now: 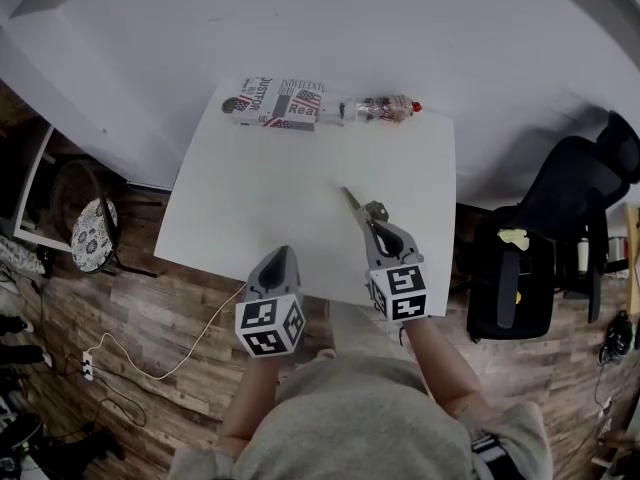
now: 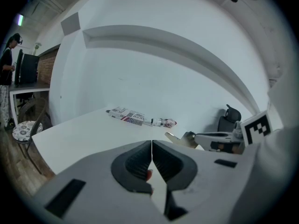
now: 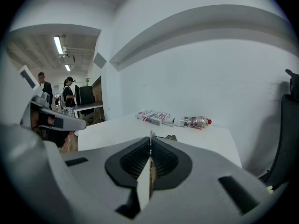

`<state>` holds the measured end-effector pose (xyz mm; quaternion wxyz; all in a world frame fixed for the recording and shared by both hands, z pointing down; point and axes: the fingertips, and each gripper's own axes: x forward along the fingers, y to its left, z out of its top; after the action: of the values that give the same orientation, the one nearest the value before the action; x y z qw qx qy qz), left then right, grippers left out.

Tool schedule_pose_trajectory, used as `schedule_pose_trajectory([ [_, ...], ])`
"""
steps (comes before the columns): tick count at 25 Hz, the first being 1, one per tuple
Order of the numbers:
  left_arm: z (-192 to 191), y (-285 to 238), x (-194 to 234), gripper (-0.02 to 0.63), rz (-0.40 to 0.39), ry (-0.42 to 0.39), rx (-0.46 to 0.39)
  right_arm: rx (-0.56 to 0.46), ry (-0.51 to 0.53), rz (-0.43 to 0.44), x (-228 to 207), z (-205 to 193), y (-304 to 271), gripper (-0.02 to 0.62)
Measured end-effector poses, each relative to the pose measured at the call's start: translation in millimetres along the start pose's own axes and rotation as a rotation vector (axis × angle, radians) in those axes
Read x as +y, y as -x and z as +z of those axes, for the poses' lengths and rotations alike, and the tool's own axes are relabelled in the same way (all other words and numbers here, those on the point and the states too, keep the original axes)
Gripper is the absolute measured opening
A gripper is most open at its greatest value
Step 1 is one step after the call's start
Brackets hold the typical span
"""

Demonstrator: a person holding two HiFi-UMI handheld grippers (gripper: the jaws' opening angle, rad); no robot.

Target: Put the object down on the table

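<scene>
My right gripper (image 1: pixel 372 224) is shut on a thin, flat tan object (image 1: pixel 353 201) that sticks out past its jaws over the front right of the white table (image 1: pixel 250 198). In the right gripper view the object (image 3: pixel 150 135) shows edge-on between the closed pads. The left gripper view shows the object (image 2: pixel 180 138) from the side, held by the right gripper (image 2: pixel 198 139) low over the tabletop; whether it touches the table I cannot tell. My left gripper (image 1: pixel 283 255) hovers at the table's front edge, jaws shut (image 2: pixel 152 146) with nothing gripped.
A patterned box (image 1: pixel 275 103) and a lying plastic bottle with a red cap (image 1: pixel 388 109) rest along the table's far edge by the wall. A black office chair (image 1: pixel 560 228) stands right of the table, a round stool (image 1: pixel 95 234) at the left, and a cable (image 1: pixel 170 368) runs over the floor.
</scene>
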<state>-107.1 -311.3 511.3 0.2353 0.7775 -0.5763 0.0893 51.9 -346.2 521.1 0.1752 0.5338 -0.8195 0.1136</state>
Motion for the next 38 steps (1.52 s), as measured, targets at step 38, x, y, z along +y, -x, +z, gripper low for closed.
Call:
schedule_pose_trajectory([
  [38, -1, -38, 16, 0.008, 0.002, 0.014, 0.034, 0.168, -0.035, -0.032, -32, -60, -61, 0.015],
])
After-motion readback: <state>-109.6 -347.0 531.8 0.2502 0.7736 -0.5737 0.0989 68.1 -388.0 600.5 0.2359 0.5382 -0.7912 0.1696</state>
